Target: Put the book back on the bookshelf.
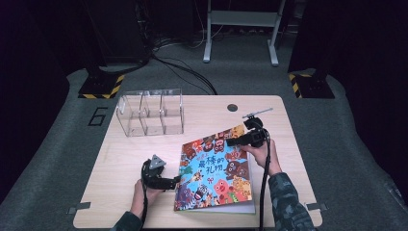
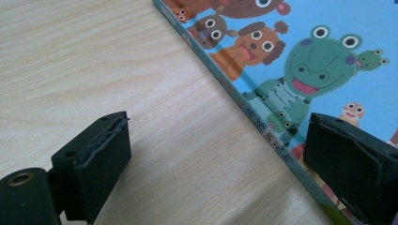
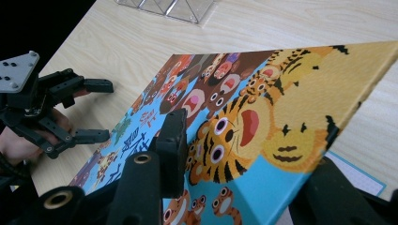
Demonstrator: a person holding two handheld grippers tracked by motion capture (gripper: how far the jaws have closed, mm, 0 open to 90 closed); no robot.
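High view: your right gripper (image 1: 239, 140) sits at the far right corner of the picture book (image 1: 216, 168), hand behind it, jaws pointing left across the cover and pinching that corner, which is tilted up off the counter (image 1: 120, 163). Your left gripper (image 1: 174, 182) lies low by the book's near left edge, forearm coming in from below, jaws spread wide toward the spine. The book's long axis runs away from you, leaning slightly right. A clear plastic organizer (image 1: 150, 111) stands well beyond the left gripper.

Left gripper view: jaws wide apart, one over bare wood, the other over the cover; the spine runs diagonally between them. Spine lettering is too small to read.

Right gripper view: jaws clamped on the lifted cover's corner by the tiger drawing. Chinese title characters show, unreadable here.
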